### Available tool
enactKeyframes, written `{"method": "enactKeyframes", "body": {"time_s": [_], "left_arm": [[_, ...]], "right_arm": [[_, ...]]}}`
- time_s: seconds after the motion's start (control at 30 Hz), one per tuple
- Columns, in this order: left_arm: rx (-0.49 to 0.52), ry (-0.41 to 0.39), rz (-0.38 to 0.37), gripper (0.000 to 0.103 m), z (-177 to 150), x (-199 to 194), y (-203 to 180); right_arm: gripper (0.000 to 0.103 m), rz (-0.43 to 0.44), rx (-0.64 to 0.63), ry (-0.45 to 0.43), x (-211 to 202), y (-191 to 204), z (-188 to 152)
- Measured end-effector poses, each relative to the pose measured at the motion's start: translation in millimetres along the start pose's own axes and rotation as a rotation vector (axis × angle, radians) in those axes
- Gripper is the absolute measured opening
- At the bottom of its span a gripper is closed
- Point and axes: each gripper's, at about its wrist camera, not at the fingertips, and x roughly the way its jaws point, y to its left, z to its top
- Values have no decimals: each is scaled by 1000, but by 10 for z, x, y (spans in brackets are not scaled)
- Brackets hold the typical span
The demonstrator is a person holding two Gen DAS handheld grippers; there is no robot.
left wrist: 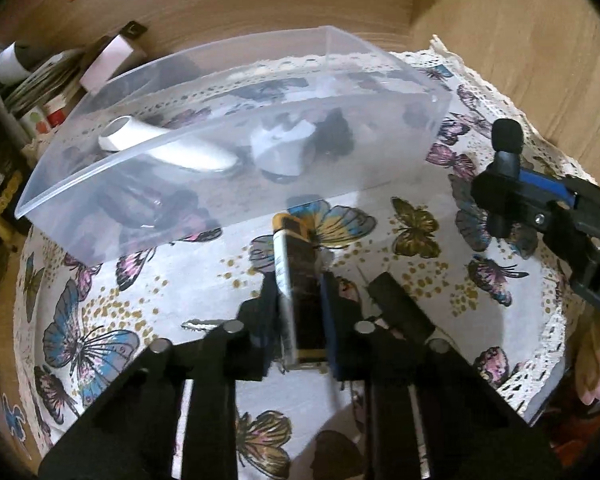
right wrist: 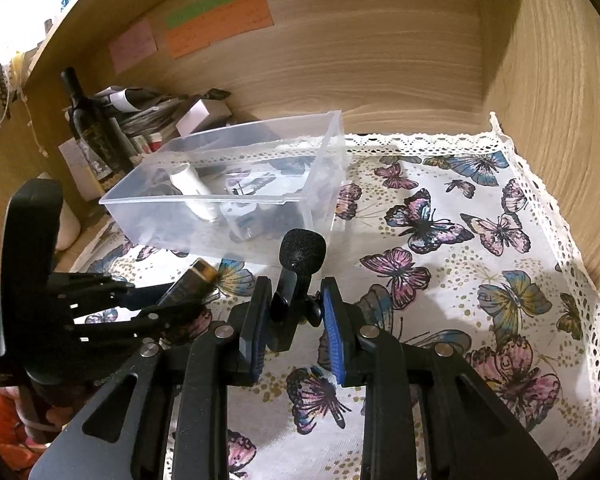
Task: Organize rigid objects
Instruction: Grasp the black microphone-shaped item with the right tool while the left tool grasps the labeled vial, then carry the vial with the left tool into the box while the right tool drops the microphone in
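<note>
On the butterfly cloth (right wrist: 460,300) stands one clear box (right wrist: 236,200) with one white tube (right wrist: 192,192) inside; just before it, left gripper (left wrist: 300,300) jaws clench one dark lighter (left wrist: 300,280), right gripper (right wrist: 296,312) jaws clench one small microphone (right wrist: 300,256)

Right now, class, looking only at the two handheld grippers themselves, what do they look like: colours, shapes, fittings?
Both are alike. The left gripper and right gripper are black, angular linkage frames with slotted cut-outs, joined by round silver pivot pins. Each ends in two flat fingers faced with ribbed blue pads. From the right wrist view, the left gripper has a tall black handle block behind it. No cables show.
</note>
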Motion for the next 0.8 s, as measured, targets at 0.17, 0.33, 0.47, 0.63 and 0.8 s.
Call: {"method": "enactKeyframes", "body": {"time_s": [0.17,0.33,0.47,0.63,0.8], "left_arm": [[3,-24,-14,10,-15,-84,-22],[-15,-66,-20,10,-36,-246,43],[-33,-103,-24,10,-34,-377,119],[-49,-145,-42,10,-30,-550,197],[-59,-197,-53,10,-34,-750,265]], "right_arm": [[23,-4,-3,-9,-33,23,17],[23,1,-11,-18,-46,83,57],[23,1,-22,-28,-56,143,95],[23,-2,-33,-41,-79,209,140],[23,-15,-53,-68,-118,272,224]]}}
